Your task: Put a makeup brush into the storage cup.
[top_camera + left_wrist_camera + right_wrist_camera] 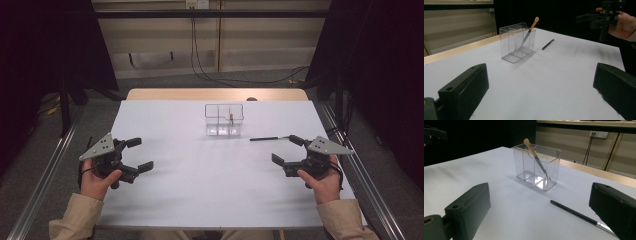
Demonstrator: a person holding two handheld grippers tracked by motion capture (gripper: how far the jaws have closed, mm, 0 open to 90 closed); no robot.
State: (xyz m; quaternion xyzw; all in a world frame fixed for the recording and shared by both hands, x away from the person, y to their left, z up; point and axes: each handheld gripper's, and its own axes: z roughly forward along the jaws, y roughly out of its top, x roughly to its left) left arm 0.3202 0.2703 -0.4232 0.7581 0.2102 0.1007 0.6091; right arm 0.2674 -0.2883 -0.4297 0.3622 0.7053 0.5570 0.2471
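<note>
Lying flat on the white table (200,190): a thin black stick (269,138), just right of a clear plastic organizer (224,120) and nearest the right gripper (288,149). In the right gripper view, stick (574,212) running from mid-table down to the lower right, far end slipping behind the right-hand jaw, tip hard to make out there. In the left gripper view, seen as a short dark line (548,44) beyond the organizer (517,42).

Standing upright in the organizer (537,166), divided into compartments: 1 brush (534,153), leaning, pale tan end up above the rim, dark lower part blurred through the plastic. Exact compartment not clear.

Right gripper held low over the table's right side, gripped from behind by a hand (320,180), jaws spread wide, nothing between them, 1 jaw tip close to the stick's right end. Touching or not: cannot tell.

Left gripper (138,153) held likewise over the left side, well apart from organizer and stick, left hand (97,180) wrapped around its body, jaws wide and empty. Both tan sleeves cut off at the bottom edge of the high view.
</note>
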